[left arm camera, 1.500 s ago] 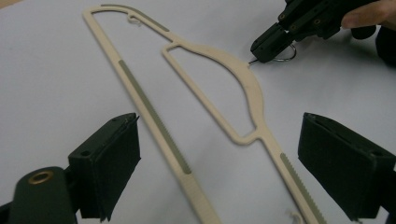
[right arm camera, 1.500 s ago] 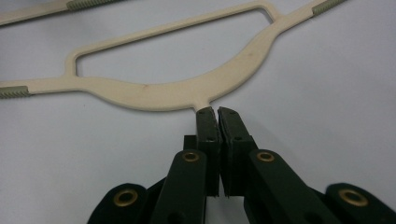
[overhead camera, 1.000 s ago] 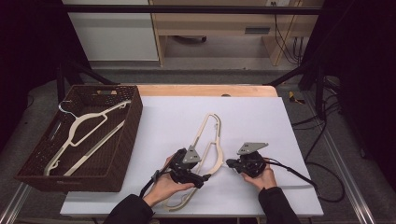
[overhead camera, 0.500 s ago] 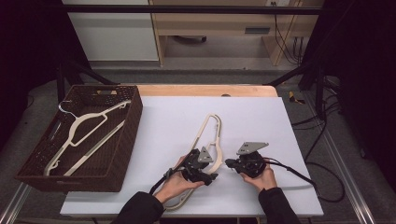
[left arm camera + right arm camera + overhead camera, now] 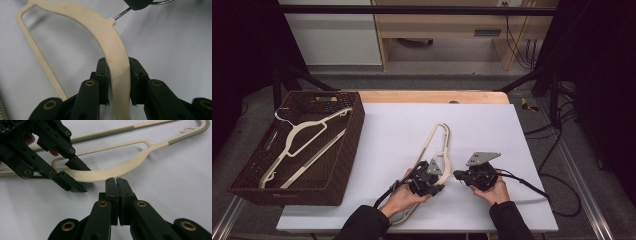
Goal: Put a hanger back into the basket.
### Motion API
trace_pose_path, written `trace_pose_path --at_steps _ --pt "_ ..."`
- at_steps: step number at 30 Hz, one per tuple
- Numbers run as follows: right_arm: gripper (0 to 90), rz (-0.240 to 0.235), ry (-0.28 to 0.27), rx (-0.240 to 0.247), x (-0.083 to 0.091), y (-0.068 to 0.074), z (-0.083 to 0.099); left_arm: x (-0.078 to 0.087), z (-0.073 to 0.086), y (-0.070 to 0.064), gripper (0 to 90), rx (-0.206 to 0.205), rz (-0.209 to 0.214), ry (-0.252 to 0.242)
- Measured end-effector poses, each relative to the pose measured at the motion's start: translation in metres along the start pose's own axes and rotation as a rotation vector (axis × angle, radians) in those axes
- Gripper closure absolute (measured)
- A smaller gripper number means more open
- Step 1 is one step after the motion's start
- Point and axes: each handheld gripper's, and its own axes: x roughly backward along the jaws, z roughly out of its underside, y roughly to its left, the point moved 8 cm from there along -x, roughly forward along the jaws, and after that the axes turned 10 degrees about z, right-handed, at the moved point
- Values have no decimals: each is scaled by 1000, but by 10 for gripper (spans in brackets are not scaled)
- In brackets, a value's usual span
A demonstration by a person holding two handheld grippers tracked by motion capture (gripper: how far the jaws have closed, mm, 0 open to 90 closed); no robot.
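Note:
A cream plastic hanger [image 5: 439,135] lies on the white table [image 5: 492,120], its arms running from the far middle toward the near edge. My left gripper [image 5: 439,184] is shut on the hanger's curved shoulder [image 5: 100,27], one pad pressed to each side of the band. My right gripper [image 5: 115,181] faces it from the right, jaws shut at the hanger's neck. In the left gripper view the thin metal hook [image 5: 122,13] runs from the neck into the right gripper's tip [image 5: 137,3]. The two grippers are a few centimetres apart.
A dark wicker basket [image 5: 354,130] stands at the table's left with a second cream hanger [image 5: 307,132] inside. The right gripper's cable [image 5: 532,187] trails off toward the table's right edge. Shelving and wires stand beyond the far edge.
My left gripper has slid right along the hanger toward its neck and now sits close to the right gripper. The right gripper has stayed in place.

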Motion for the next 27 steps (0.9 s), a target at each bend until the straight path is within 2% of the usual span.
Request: trace_pose_path --at_steps 1,3,6,7,10,12,17,21,27 --pt "886 0 0 0 0 0 0 -1 -1 -1 727 11 0 -18" --pt "882 5 -9 -5 1 0 -1 2 -2 -1 730 16 2 -21" --pt "803 4 -53 -21 12 -2 -7 7 -3 -1 733 21 -6 -33" --pt "803 4 -53 -21 12 -2 -7 7 -3 -1 734 21 -6 -33" --pt "676 8 -143 -50 32 -8 -18 18 -5 1 737 36 -10 -63" --pt "573 27 -193 -65 43 -12 -24 25 -7 2 738 43 -13 -84" --pt "384 53 -276 -91 67 -20 -34 40 -8 5 745 55 -33 -117" --pt "287 71 -297 -109 74 -24 -34 48 -8 8 750 69 -33 -151" --pt "256 65 -277 -98 67 -21 -32 59 -7 11 755 76 -46 -170"
